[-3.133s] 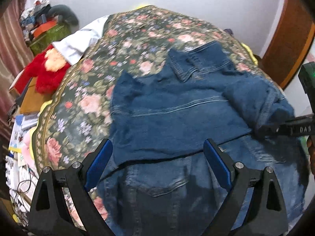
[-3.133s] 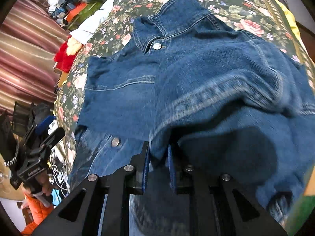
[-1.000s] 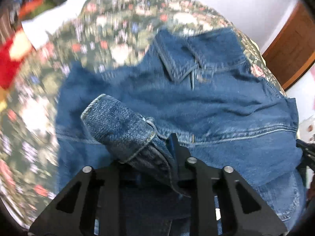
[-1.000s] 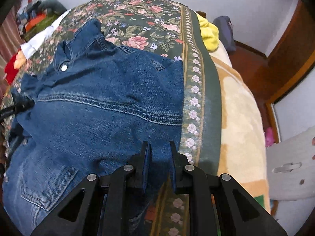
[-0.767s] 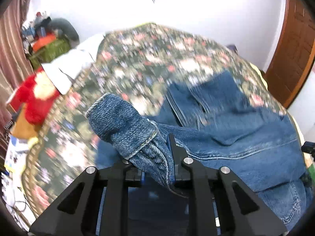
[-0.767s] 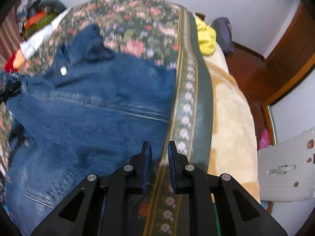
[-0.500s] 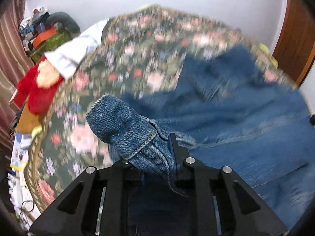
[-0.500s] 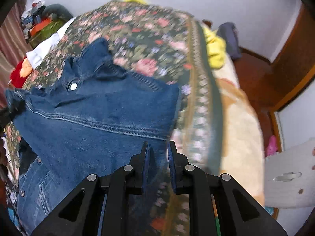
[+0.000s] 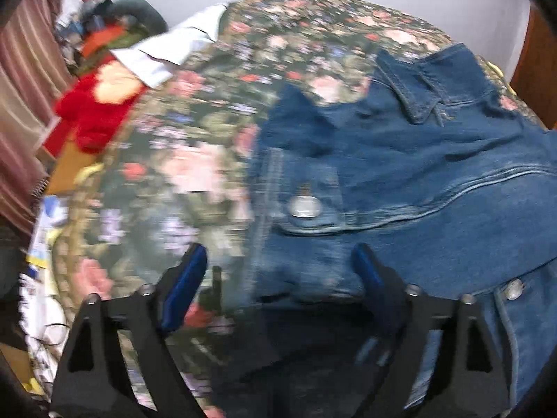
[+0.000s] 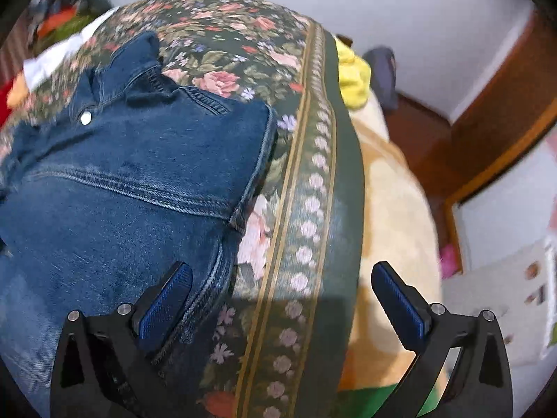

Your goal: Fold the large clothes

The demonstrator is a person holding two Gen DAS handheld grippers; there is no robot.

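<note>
A blue denim jacket [image 9: 400, 174] lies on the floral bedspread [image 9: 195, 160], collar toward the far end, with both sleeves folded in over its body. My left gripper [image 9: 278, 268] is open and empty, its blue pads just above the jacket's near left edge. In the right wrist view the jacket [image 10: 132, 188] lies left of centre. My right gripper [image 10: 282, 289] is open and empty, its left pad over the jacket's right side seam, its right pad out past the bedspread's border [image 10: 313, 188].
A red stuffed toy [image 9: 97, 111], a white cloth [image 9: 174, 52] and piled clutter sit at the bed's far left. A beige blanket [image 10: 393, 209], a yellow cloth [image 10: 351, 76] and a wooden door [image 10: 504, 97] are to the right. Papers lie on the floor at left.
Both grippers have opened. The left has let go of the denim sleeve, which now lies folded on the jacket; the right has released the jacket's right edge.
</note>
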